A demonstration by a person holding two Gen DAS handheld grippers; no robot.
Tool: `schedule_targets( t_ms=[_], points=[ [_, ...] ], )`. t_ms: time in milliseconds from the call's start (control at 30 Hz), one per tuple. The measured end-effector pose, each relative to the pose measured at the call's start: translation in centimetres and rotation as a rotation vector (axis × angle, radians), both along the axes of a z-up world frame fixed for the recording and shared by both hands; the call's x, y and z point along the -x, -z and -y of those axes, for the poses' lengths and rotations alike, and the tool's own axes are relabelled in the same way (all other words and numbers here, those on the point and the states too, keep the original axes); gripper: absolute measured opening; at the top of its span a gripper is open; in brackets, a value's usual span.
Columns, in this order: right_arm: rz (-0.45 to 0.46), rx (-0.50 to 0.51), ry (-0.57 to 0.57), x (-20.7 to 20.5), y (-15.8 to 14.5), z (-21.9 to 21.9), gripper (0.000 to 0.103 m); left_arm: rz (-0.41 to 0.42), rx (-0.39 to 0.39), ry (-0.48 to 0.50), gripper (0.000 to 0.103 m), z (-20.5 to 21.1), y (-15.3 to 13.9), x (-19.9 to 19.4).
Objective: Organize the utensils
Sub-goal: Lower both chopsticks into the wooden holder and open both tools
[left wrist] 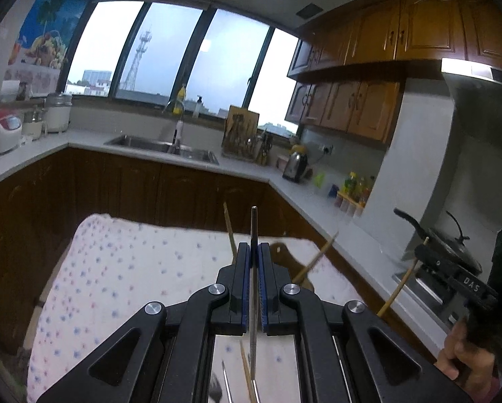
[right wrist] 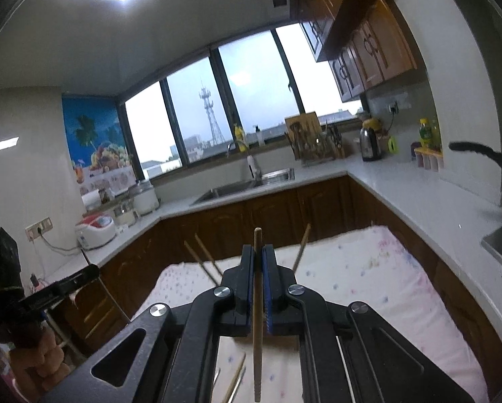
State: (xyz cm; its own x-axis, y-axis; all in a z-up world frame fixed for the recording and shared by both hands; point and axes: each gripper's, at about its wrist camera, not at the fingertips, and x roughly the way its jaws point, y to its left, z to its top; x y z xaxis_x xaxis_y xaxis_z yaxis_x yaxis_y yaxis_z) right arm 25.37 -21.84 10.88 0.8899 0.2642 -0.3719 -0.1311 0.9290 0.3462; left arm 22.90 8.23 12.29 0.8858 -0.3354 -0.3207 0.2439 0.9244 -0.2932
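My left gripper point(left wrist: 254, 248) is shut on a thin metal chopstick point(left wrist: 253, 225) that juts up past its fingertips and hangs down below them. My right gripper point(right wrist: 258, 249) is shut on a wooden chopstick point(right wrist: 257, 319), held the same way. Both hover above a table with a flowered cloth point(left wrist: 126, 268). More wooden chopsticks point(left wrist: 230, 231) point(right wrist: 202, 257) lean up behind the fingers; whatever they stand in is mostly hidden. Loose chopsticks point(right wrist: 236, 377) lie on the cloth beneath. At the right edge of the left wrist view, the right gripper point(left wrist: 420, 255) shows with its chopstick.
An L-shaped white counter point(right wrist: 402, 194) wraps around behind the table, with a sink point(left wrist: 163, 144), a kettle point(left wrist: 296, 164), a rice cooker point(left wrist: 0, 132) and a utensil rack point(right wrist: 313, 144). A stove with a black pan point(left wrist: 452, 245) is at the right. A hand point(left wrist: 459, 356) holds the right gripper.
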Motion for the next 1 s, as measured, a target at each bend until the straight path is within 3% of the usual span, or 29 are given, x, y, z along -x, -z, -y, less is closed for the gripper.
schedule_targets(
  t_ms=[300,500,667,1000],
  points=[
    [0.107,-0.027,0.048,-4.3,-1.9,0.6,0.005,0.089,0.001,-0.026,0.002,0.9,1.0,-5.9],
    [0.132,-0.013,0.069,-7.5,-1.4,0.4,0.005,0.120,0.007,-0.037,0.002,2.0,2.8,-10.1],
    [0.113,-0.015,0.090,-9.2,0.6,0.3,0.005,0.133,0.015,-0.056,0.002,2.8,5.0,-12.8],
    [0.064,-0.061,0.136,-10.0,6.6,0.9,0.005,0.060,0.040,-0.097,0.002,4.5,11.1,-17.3]
  ],
)
